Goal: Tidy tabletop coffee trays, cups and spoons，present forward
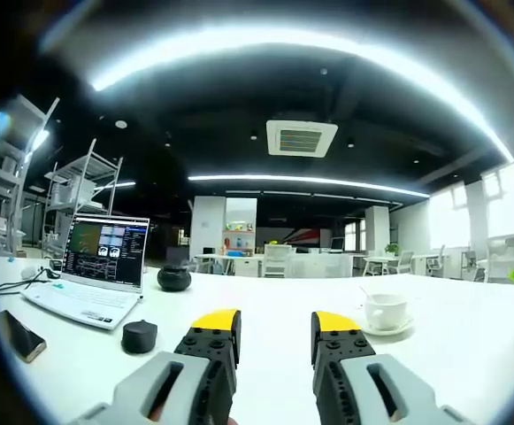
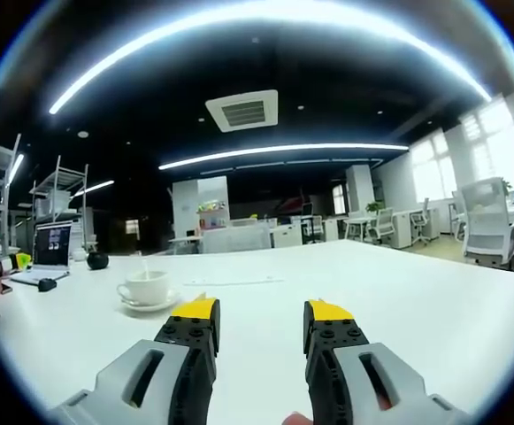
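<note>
White tabletop (image 1: 469, 354) stretches ahead of me in both views, and the white coffee cup (image 1: 386, 311) is my landmark on it. In the left gripper view the cup sits on its white saucer (image 1: 389, 328), with a thin spoon handle (image 1: 364, 291) sticking up out of the cup. My left gripper (image 1: 275, 332) hovers low over the table, near the cup and to its left; its yellow-tipped jaws stand apart with bare table between them, holding nothing. Further left of the cup, well apart from it, are a small black puck-shaped object (image 1: 139, 336), an open laptop (image 1: 93, 270) with a lit screen, and a phone (image 1: 19, 336) lying flat. A round black pot-like object (image 1: 174, 279) sits behind them, also left of the cup.

In the right gripper view the same cup (image 2: 146, 288) and saucer (image 2: 149, 305) lie to the left of my right gripper (image 2: 262, 326), near it but not touching. Its jaws are likewise spread wide and empty over the bare table (image 2: 433, 301). Far behind the cup, the laptop (image 2: 50, 248) appears small. A white office chair (image 2: 487, 217) stands off to the right, well away from the cup.
</note>
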`<state>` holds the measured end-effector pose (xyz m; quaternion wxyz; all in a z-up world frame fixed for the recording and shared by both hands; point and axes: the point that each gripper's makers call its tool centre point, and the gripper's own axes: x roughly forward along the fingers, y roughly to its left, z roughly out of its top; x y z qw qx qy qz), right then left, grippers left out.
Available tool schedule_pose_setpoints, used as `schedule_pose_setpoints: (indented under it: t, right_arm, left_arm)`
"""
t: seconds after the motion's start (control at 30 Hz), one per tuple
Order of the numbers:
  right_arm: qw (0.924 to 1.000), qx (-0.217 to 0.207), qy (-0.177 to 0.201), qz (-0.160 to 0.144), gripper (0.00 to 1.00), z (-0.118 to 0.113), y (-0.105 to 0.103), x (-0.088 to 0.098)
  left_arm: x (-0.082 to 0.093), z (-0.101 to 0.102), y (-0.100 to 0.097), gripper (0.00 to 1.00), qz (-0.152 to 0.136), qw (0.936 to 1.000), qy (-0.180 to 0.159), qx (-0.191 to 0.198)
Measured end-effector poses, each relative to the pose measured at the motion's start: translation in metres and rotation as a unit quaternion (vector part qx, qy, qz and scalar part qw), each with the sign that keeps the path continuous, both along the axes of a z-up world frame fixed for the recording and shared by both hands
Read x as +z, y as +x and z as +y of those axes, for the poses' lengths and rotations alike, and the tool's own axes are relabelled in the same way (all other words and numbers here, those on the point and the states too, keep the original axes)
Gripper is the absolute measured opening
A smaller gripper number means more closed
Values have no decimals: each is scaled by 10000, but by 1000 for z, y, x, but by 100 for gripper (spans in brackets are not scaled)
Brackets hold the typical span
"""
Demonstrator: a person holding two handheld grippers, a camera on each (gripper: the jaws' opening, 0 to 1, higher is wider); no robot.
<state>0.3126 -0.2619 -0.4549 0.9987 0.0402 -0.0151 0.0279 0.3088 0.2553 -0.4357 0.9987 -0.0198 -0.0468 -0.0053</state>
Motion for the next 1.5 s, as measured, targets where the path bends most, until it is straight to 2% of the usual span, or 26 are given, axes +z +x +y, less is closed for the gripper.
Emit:
schedule_pose_setpoints:
  t: [1.2,1.37,1.5]
  right_arm:
    - [10000,18,40,50,38,1,0,-7]
    - [9999,85,77,125,38,9,3,-15]
    - [9998,95,122,111,38,9,3,-15]
  left_arm:
    - [1,1,1,33,19,10000,16,54]
    - [-1,-1,1,33,45,10000,16,42]
    - [1,-1,0,33,29,10000,20,53]
